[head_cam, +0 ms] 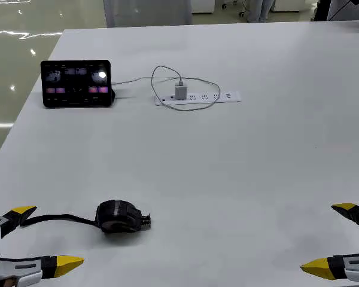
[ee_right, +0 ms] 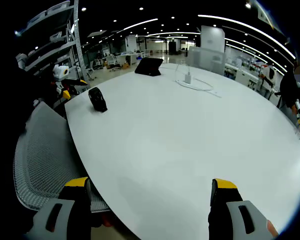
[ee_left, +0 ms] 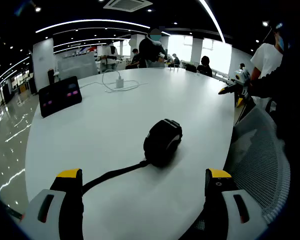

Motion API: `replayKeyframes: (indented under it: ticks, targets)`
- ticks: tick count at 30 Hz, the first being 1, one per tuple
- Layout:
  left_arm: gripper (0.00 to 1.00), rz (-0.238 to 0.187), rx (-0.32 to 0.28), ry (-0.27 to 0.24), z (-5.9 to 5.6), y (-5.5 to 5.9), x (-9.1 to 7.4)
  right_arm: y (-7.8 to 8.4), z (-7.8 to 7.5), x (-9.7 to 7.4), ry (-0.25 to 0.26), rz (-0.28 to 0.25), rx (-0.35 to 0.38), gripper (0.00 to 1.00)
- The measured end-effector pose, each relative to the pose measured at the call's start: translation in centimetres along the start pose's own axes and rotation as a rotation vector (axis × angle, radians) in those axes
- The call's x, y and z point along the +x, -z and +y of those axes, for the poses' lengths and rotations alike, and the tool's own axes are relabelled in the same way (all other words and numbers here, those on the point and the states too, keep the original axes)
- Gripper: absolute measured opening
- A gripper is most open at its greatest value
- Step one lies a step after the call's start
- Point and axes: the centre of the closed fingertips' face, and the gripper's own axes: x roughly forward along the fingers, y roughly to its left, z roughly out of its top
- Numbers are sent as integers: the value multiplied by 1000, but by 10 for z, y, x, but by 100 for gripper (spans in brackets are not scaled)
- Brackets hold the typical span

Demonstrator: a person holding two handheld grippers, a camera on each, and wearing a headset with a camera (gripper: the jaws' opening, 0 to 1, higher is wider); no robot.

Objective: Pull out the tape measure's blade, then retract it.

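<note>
A black tape measure (head_cam: 121, 216) lies on the white table near its front edge, its black wrist strap (head_cam: 58, 219) trailing to the left. My left gripper (head_cam: 45, 237) stands open at the front left, its yellow tips either side of the strap's end, apart from the case. In the left gripper view the tape measure (ee_left: 163, 141) sits just ahead of the open left gripper (ee_left: 144, 176). My right gripper (head_cam: 341, 237) is open at the front right, far from the tape measure (ee_right: 97, 98), holding nothing. No blade is drawn out.
A dark tablet (head_cam: 76, 83) stands at the back left. A white power strip (head_cam: 200, 97) with a plugged charger and looped cable lies at the back centre. A mesh chair (ee_right: 40, 155) sits by the table's near edge. People stand beyond the table.
</note>
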Motion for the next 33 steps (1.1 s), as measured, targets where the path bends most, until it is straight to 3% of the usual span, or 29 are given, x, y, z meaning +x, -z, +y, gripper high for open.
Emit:
replayKeyframes:
  ticks: [14, 18, 20, 22, 23, 33]
  targets:
    - [99, 2, 10, 8, 3, -4, 3, 5, -2, 1, 0, 11, 2, 99]
    - [99, 23, 43, 8, 4, -1, 6, -1, -6, 3, 3, -9, -24, 99]
    - [99, -5, 96, 5, 4, -6, 8, -3, -10, 4, 9, -23, -50, 99]
    - [99, 23, 95, 17, 2, -3, 10, -4, -11, 6, -2, -19, -47, 99]
    - [99, 56, 117, 17, 3, 1, 12, -5, -12, 8, -2, -19, -54, 99]
    - [99, 157, 190, 135, -12, 0, 31, -24, -4, 26, -70, -42, -125, 99]
